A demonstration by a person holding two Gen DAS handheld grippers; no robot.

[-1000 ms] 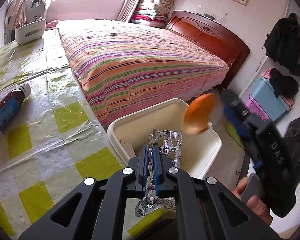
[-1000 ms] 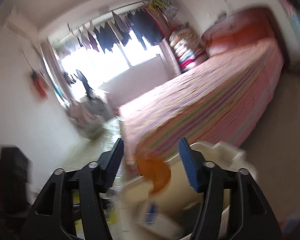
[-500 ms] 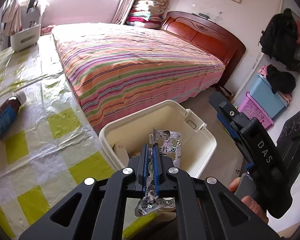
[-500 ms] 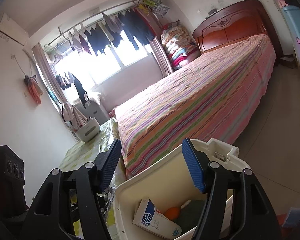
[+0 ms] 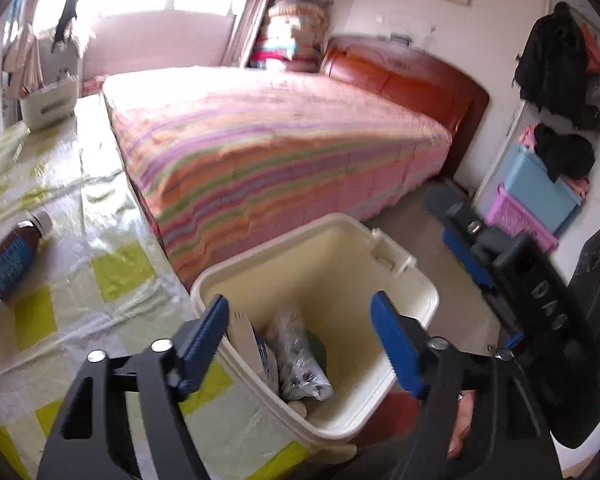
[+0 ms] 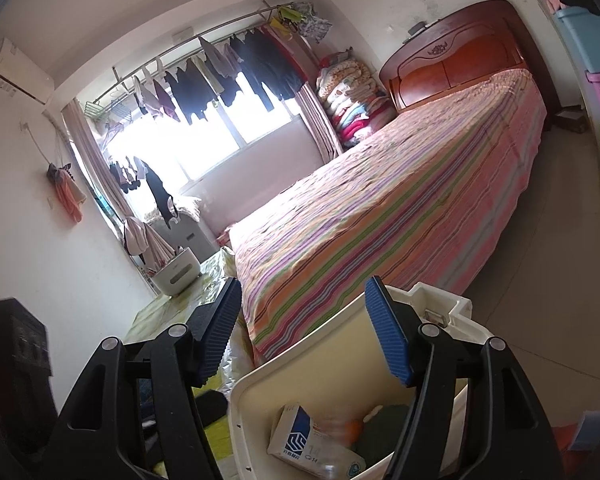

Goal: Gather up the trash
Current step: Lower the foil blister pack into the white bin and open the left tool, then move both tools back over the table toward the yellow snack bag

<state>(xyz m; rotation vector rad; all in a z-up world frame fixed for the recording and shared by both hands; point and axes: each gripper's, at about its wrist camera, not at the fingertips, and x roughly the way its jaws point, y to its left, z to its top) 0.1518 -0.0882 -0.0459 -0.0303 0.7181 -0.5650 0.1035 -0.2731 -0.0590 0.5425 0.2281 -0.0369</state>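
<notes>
My left gripper (image 5: 300,340) hangs over the cream trash bin (image 5: 380,236), and its jaws are opening wide with nothing pressed between them. Below them, a crumpled silver blister pack (image 5: 300,364) lies in the bin beside a white and blue box (image 5: 256,348). My right gripper (image 6: 304,328) stands open and empty over the same trash bin (image 6: 300,356). Under it lie the white and blue box (image 6: 300,436), an orange scrap (image 6: 350,432) and something dark green (image 6: 384,428). In the left wrist view the right gripper (image 5: 456,228) shows at the bin's right side, held by a hand.
A brown medicine bottle (image 5: 12,256) lies on the table's yellow-checked plastic cloth (image 5: 112,268). A white caddy (image 5: 48,100) stands at the far end. The striped bed (image 5: 280,148) runs close behind the bin. Blue and purple crates (image 5: 536,196) stand right.
The left gripper has opened and let go of the silver blister pack, which now lies in the bin. The orange scrap has dropped from the right gripper into the bin.
</notes>
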